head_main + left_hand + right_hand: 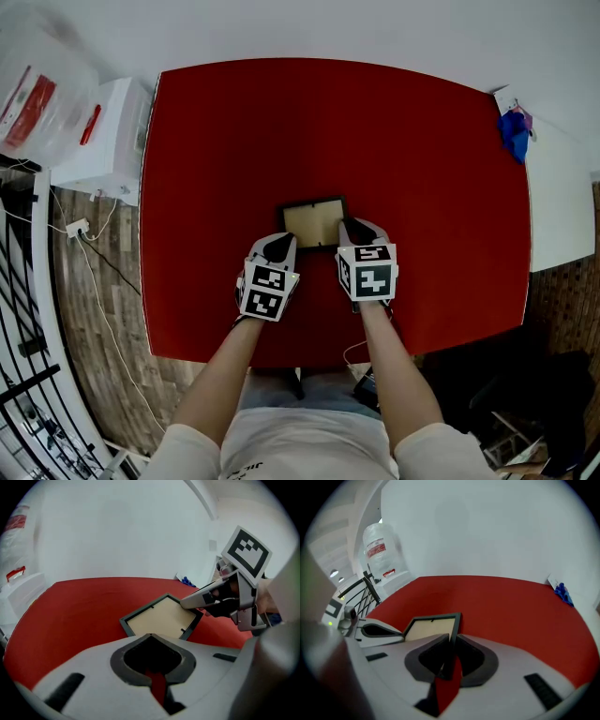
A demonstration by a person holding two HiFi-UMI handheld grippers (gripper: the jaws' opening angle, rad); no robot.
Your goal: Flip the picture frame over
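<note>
A small black picture frame (pixel 312 223) lies on the red table (pixel 234 141) with its tan backing (pixel 159 618) facing up. My right gripper (pixel 353 228) is at the frame's right side. In the right gripper view its jaws (pixel 451 639) are shut on the frame's black right edge (pixel 455 626), which stands between them. My left gripper (pixel 281 242) sits at the frame's near left corner. In the left gripper view its tips (pixel 150 635) meet with nothing between them, and they hide the frame's near edge.
A white box (pixel 103 141) and a clear plastic bag (pixel 37 94) stand left of the table, with black railing (pixel 23 281) and a cable beside them. A blue thing (pixel 514 133) lies on a white surface at the far right. A water bottle (pixel 379 550) stands at the back left.
</note>
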